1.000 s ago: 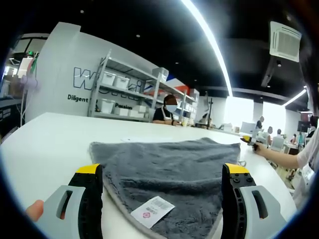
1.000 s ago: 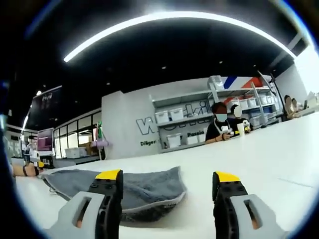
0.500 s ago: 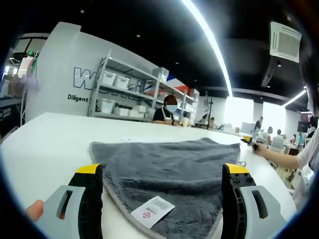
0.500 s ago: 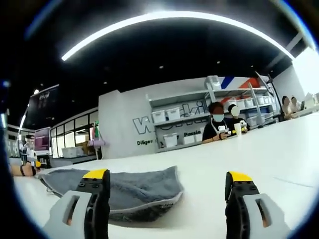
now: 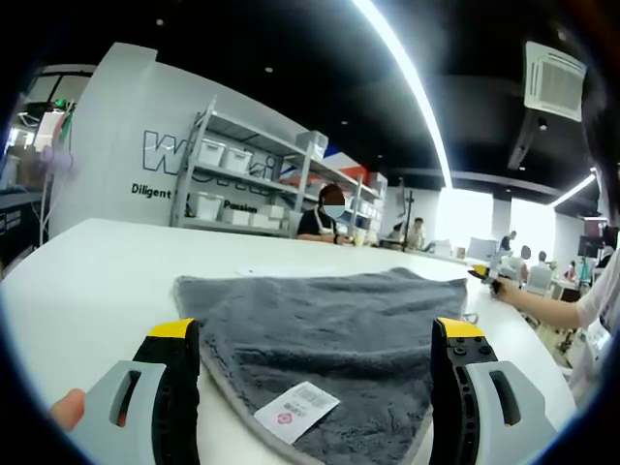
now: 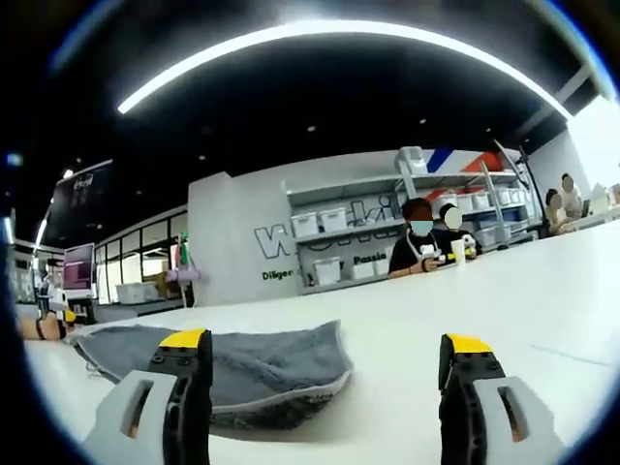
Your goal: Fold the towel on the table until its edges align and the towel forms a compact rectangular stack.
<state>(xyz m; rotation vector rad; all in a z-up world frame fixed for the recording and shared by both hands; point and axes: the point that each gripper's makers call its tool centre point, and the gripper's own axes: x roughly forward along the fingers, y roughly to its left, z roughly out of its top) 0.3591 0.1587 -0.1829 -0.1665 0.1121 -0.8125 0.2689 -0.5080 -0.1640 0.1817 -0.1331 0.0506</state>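
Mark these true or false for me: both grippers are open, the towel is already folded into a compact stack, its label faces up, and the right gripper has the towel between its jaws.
1. Both grippers are open. True: the left gripper and right gripper both have jaws wide apart.
2. The towel is a compact stack. False: it lies spread on the table.
3. The white label faces up. True, near the towel's near edge.
4. The towel sits between the right gripper's jaws. False: it lies ahead, toward the left jaw, not gripped.
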